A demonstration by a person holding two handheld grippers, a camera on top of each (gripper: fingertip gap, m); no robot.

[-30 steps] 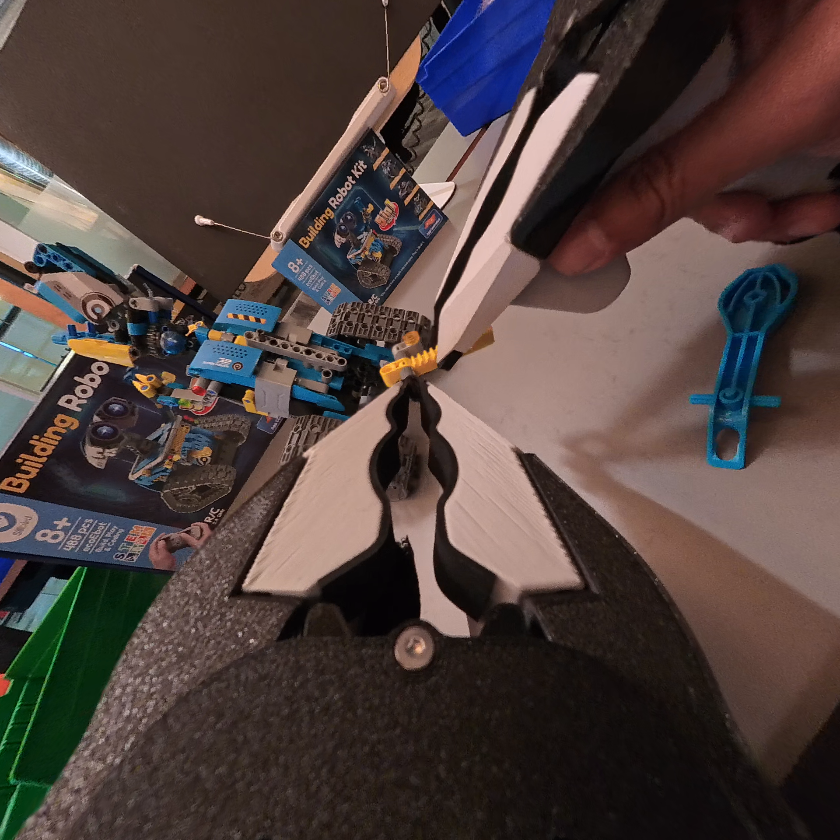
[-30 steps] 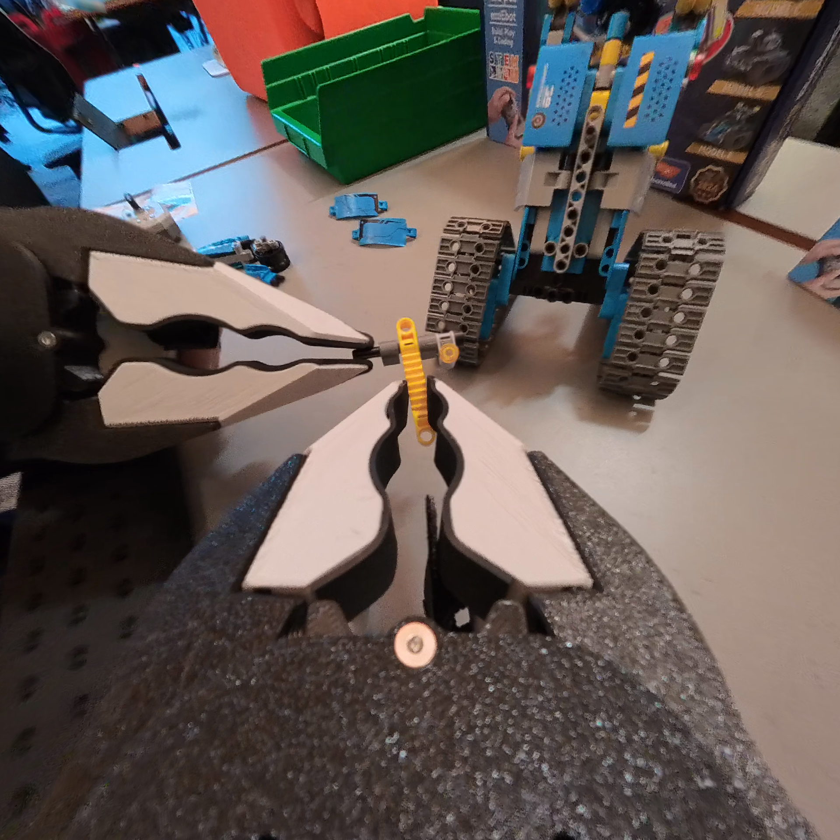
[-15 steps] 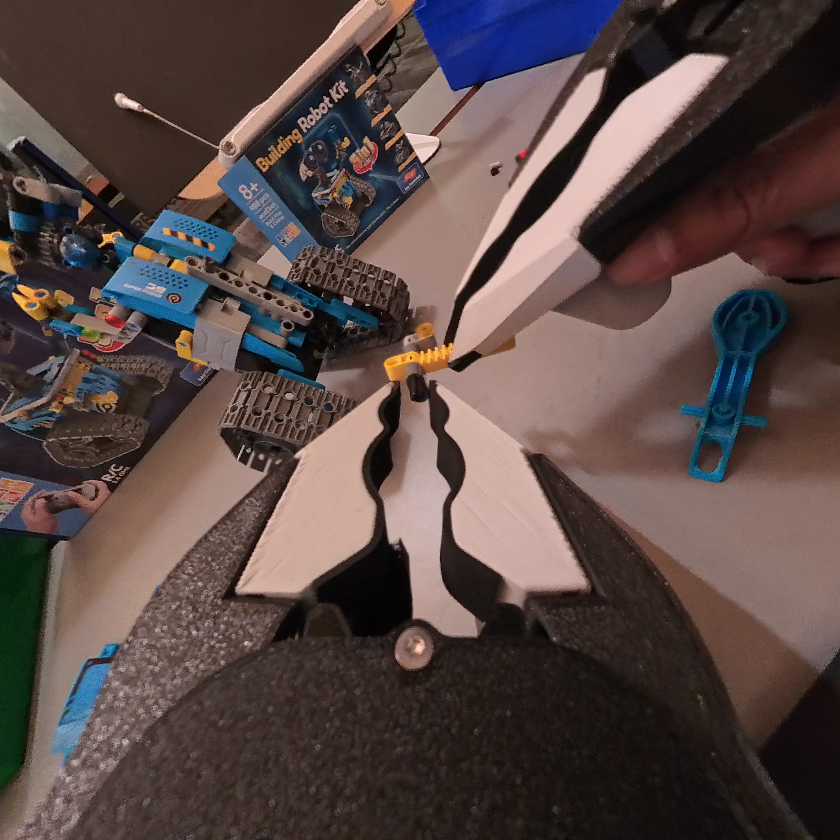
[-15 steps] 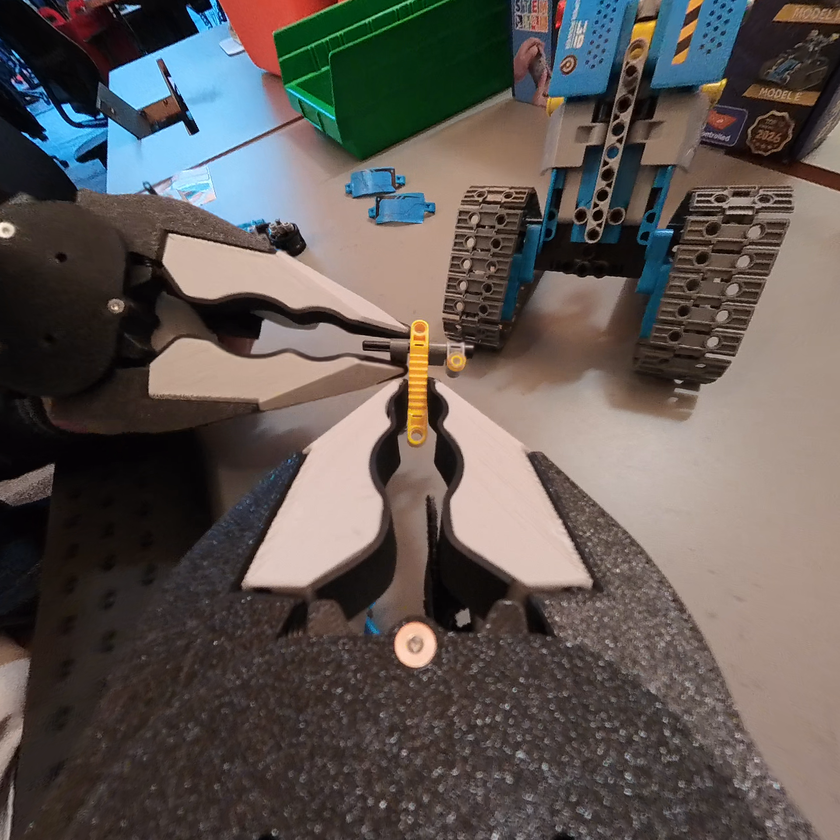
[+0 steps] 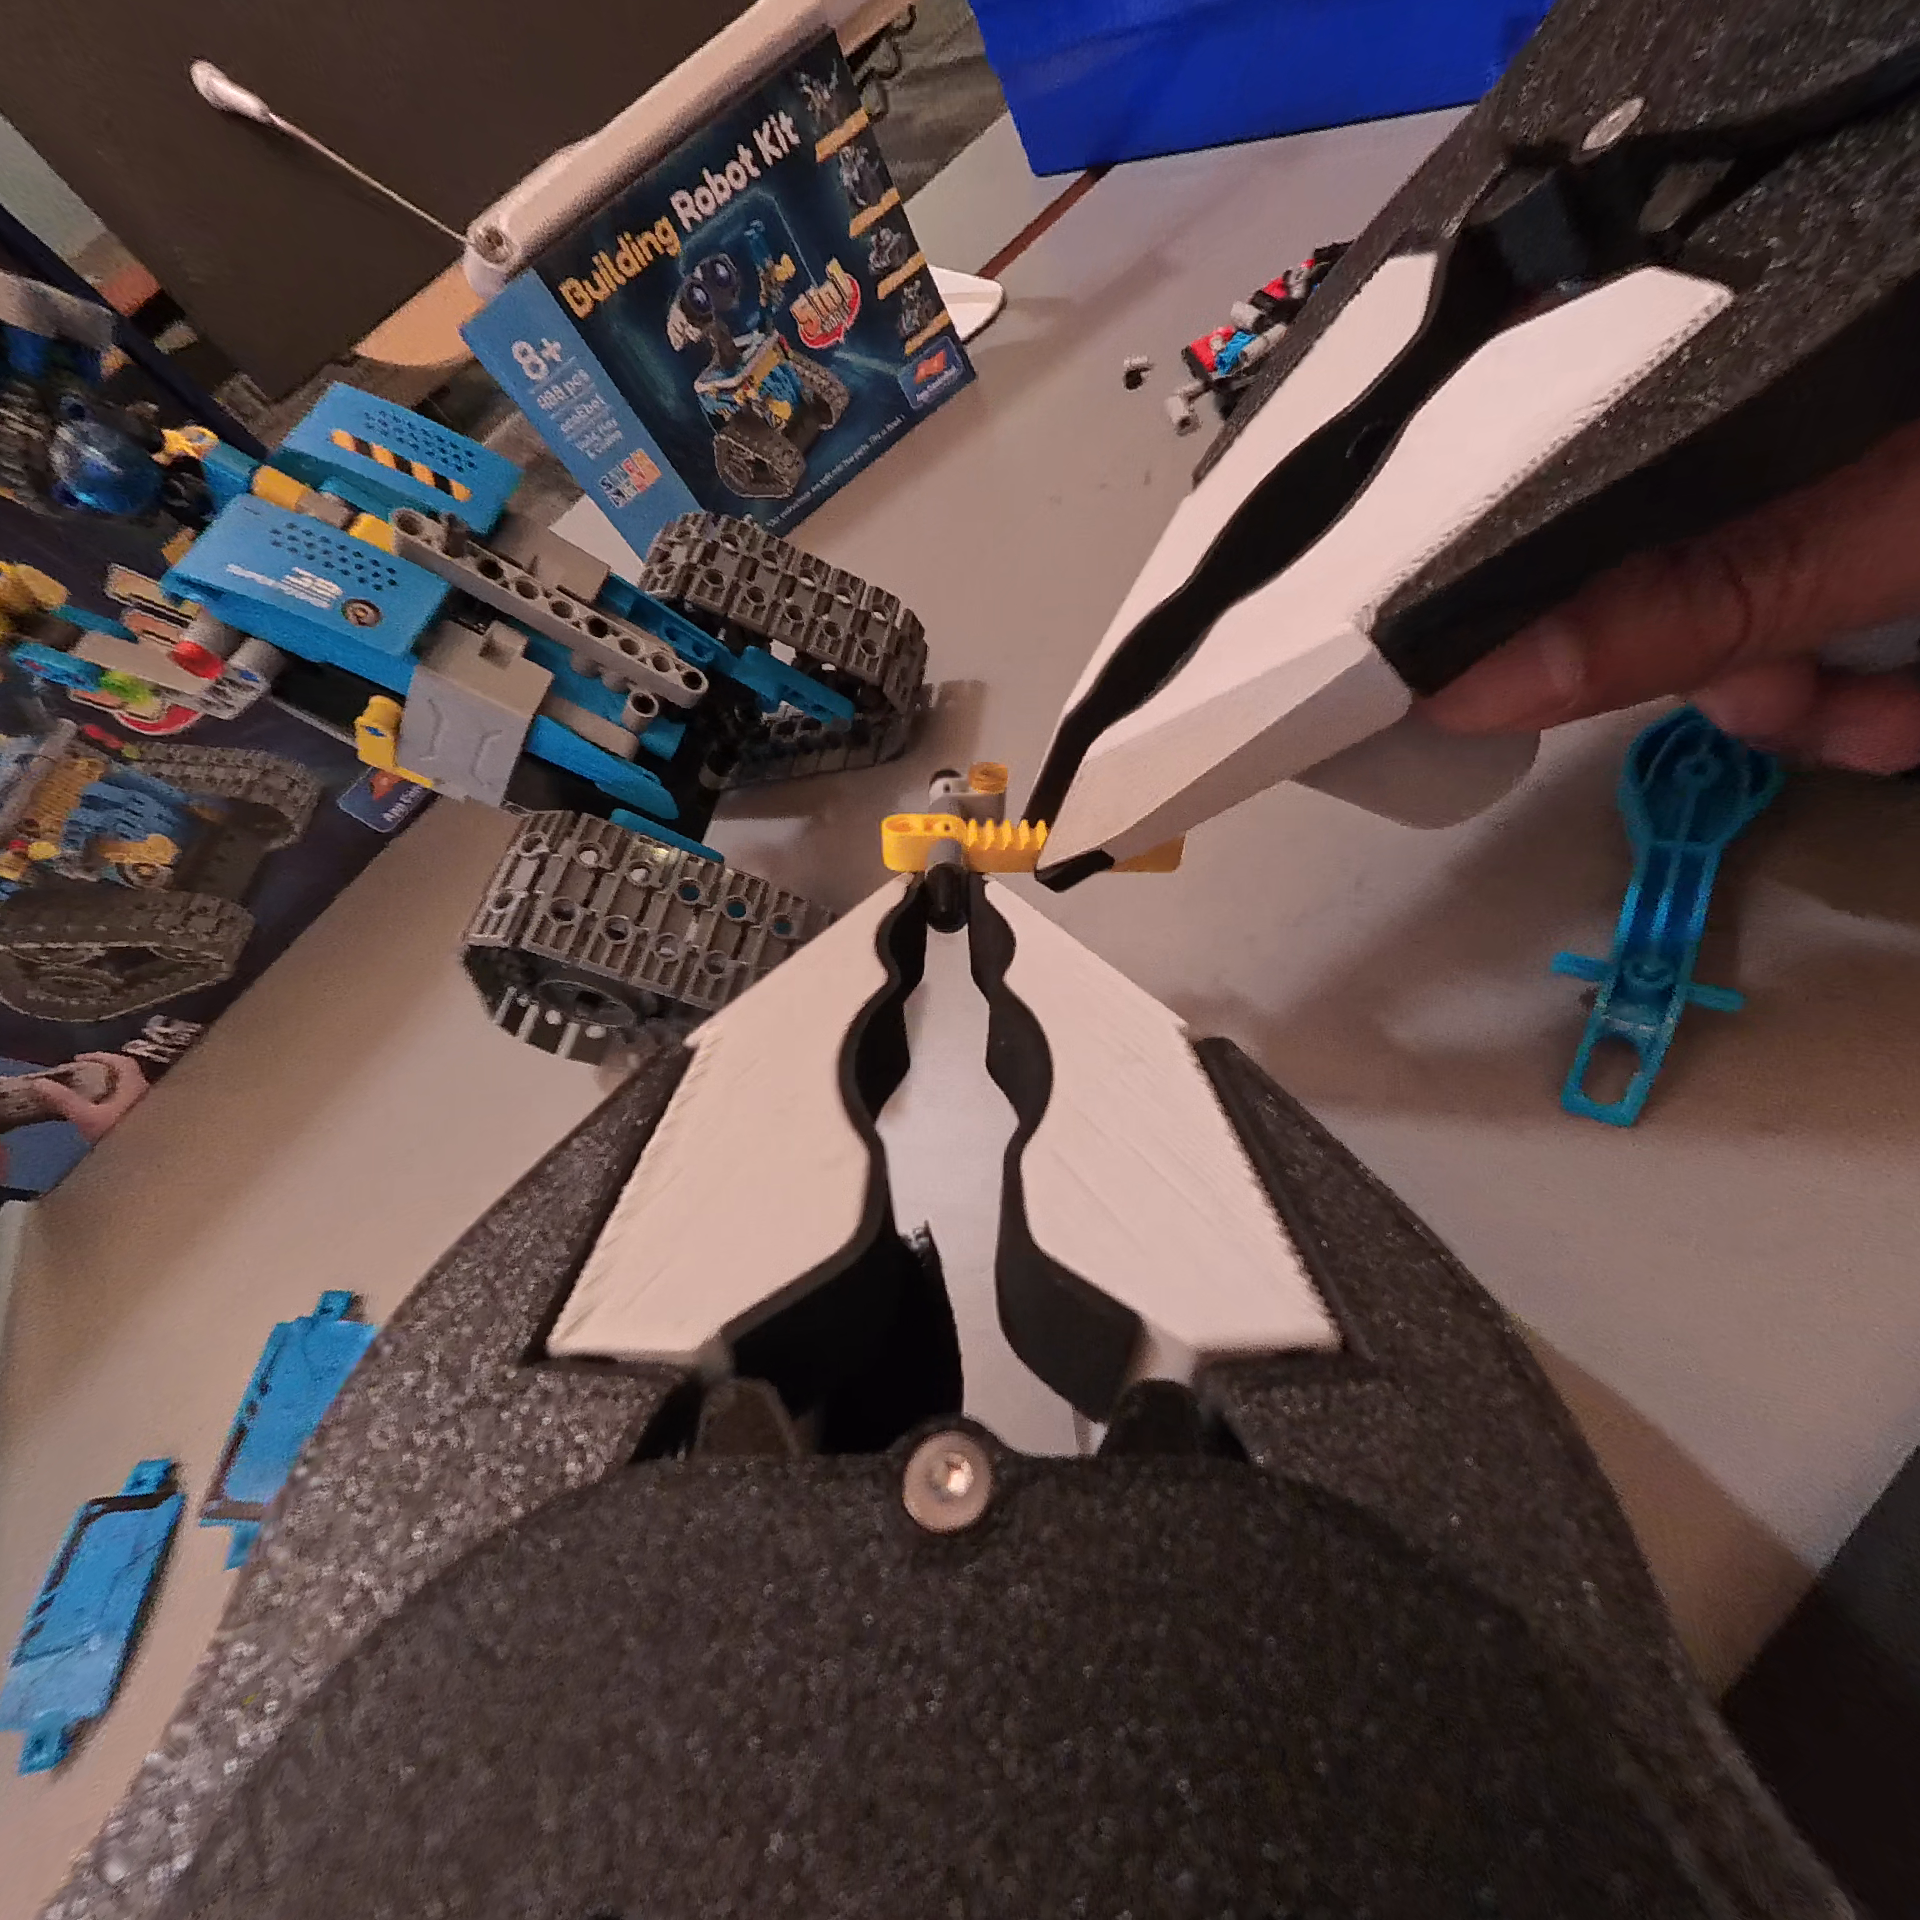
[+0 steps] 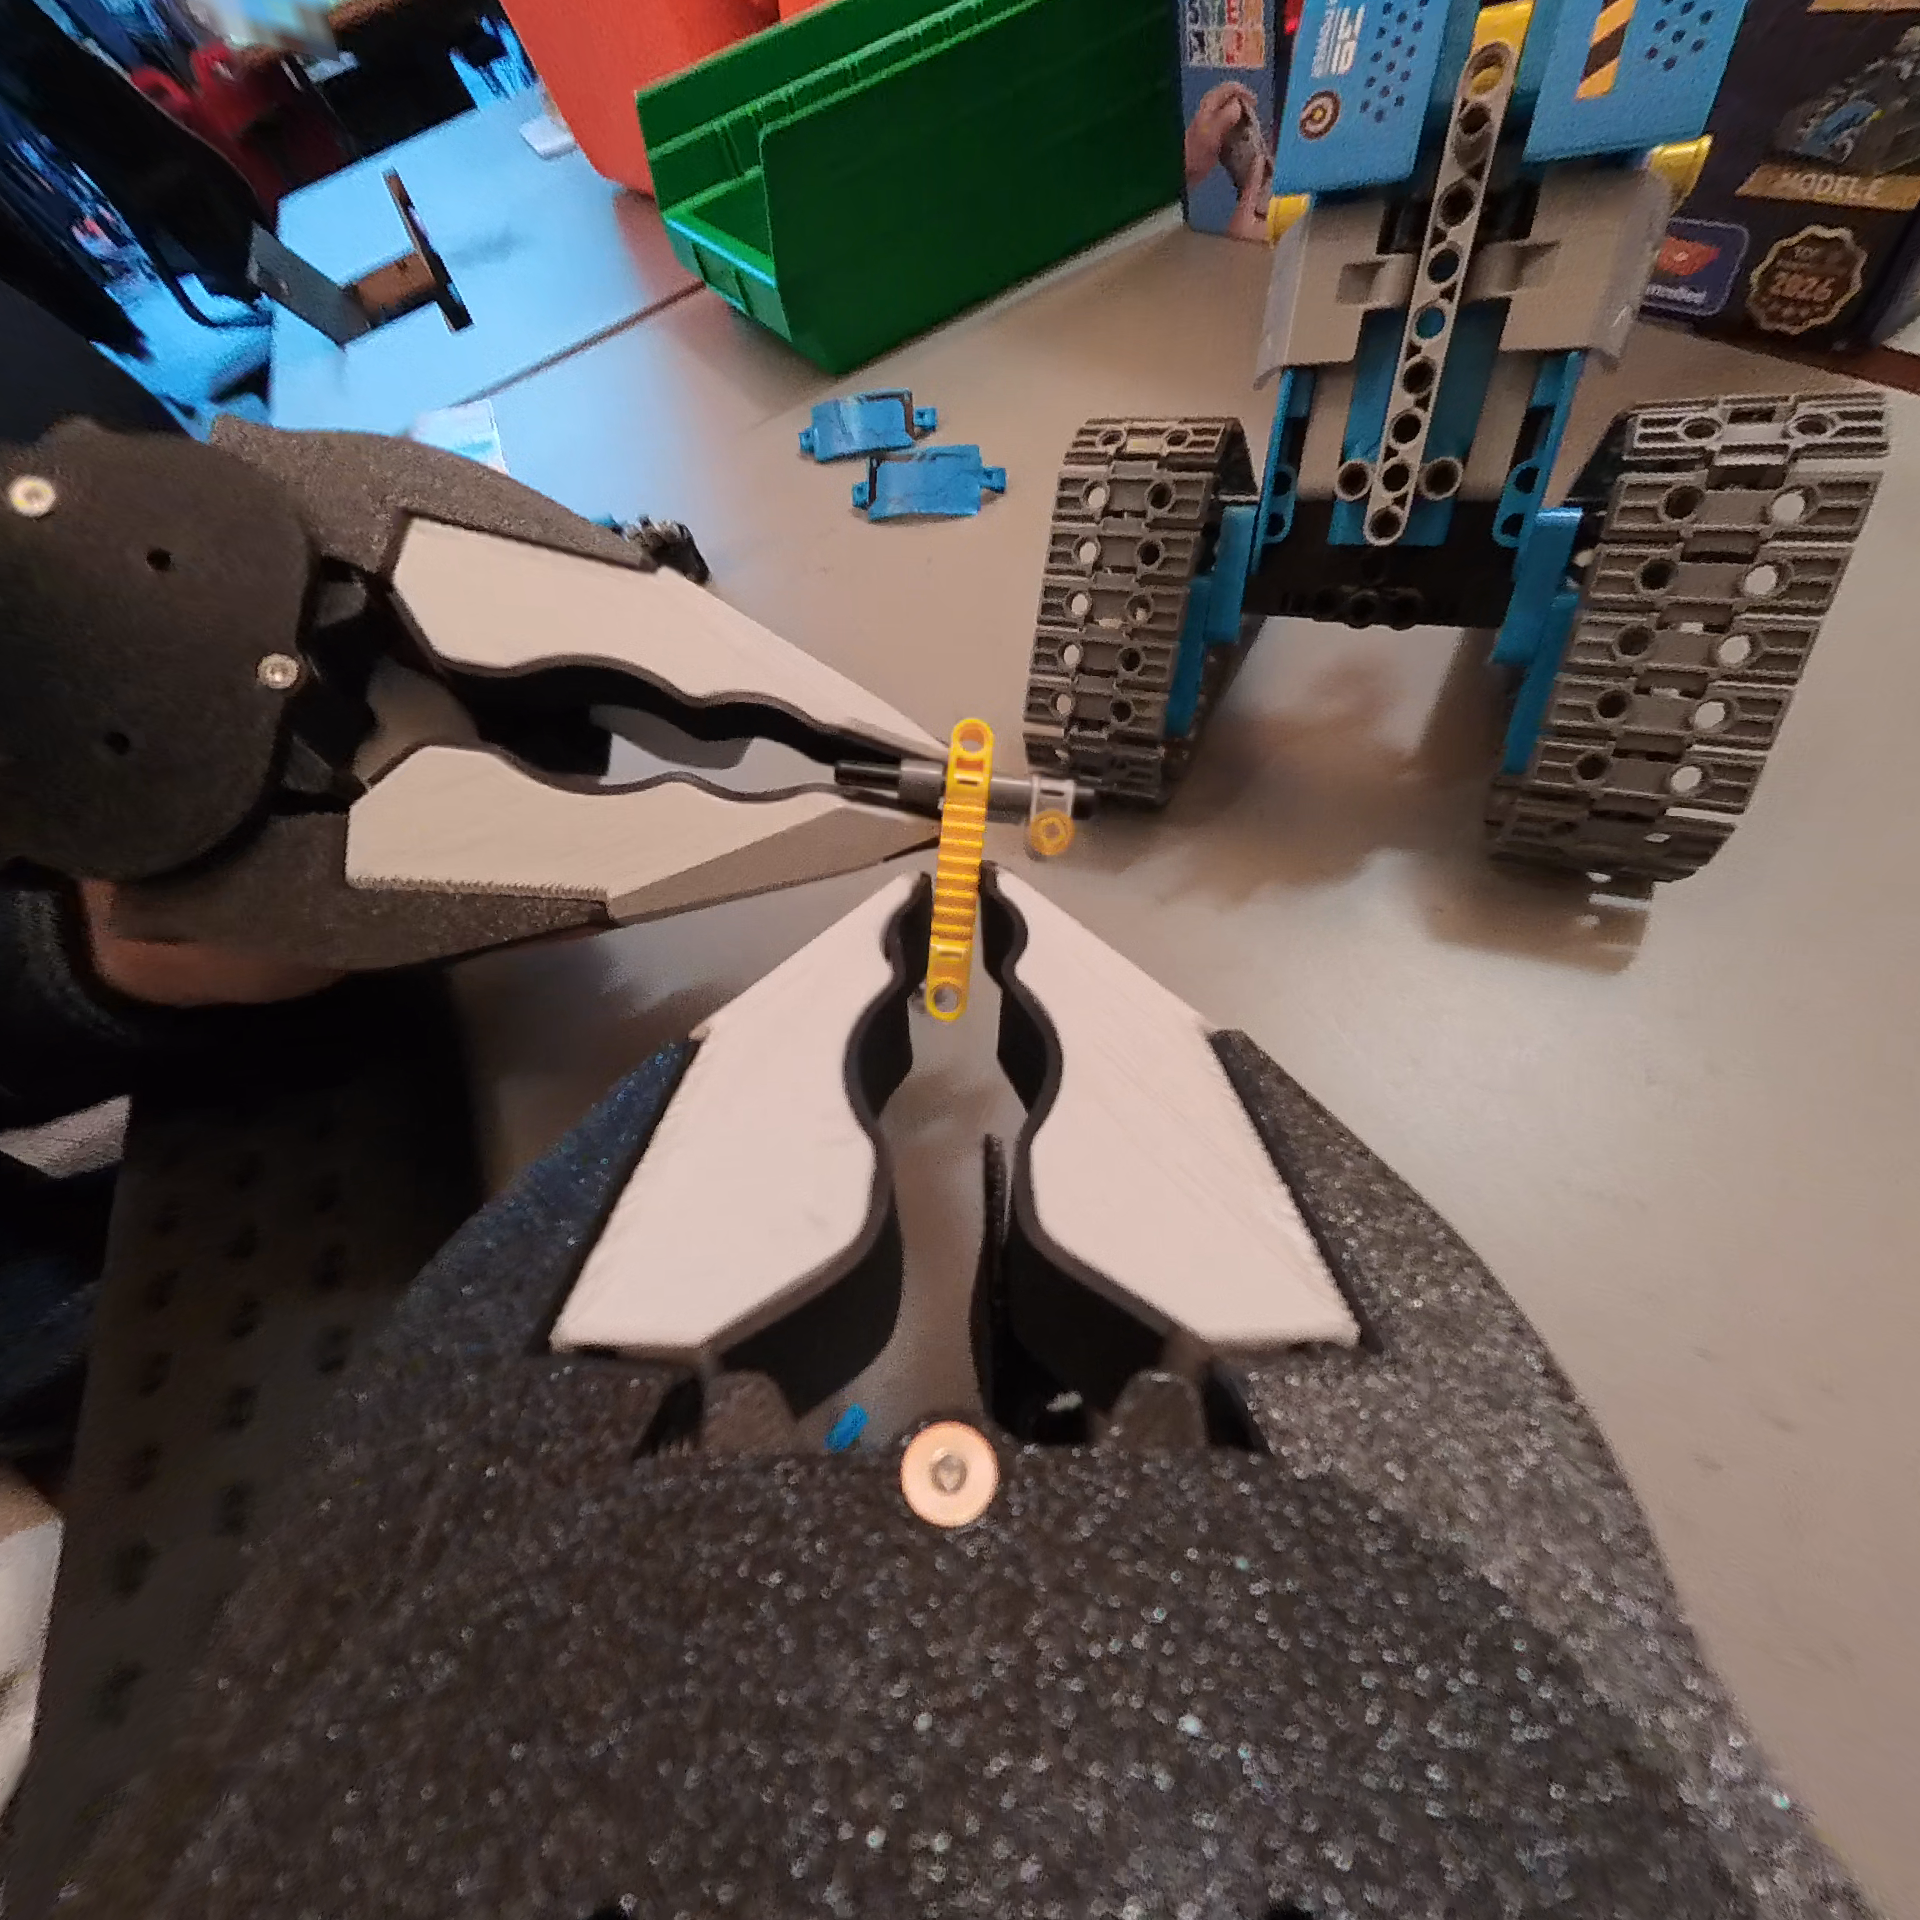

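Yellow toothed rack (image 6: 961,831) feels light, stiff, slippery; my right tool (image 6: 954,883) pinches its teeth, my left tool (image 5: 943,891) clamps the black pin (image 5: 943,902) crossing it.

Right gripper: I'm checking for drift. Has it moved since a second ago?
Yes. The right gripper advanced toward the tracked robot model, which now looks larger.

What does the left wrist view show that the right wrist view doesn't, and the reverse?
Only the left wrist view: a blue lever-shaped tool on the table, a kit box standing behind the tracked robot model, and scattered small parts.
Only the right wrist view: a green bin and an orange object behind it.
Both: the model, the left gripper shut on a dark axle, the right gripper shut on the yellow toothed rack, and two blue flat pieces.
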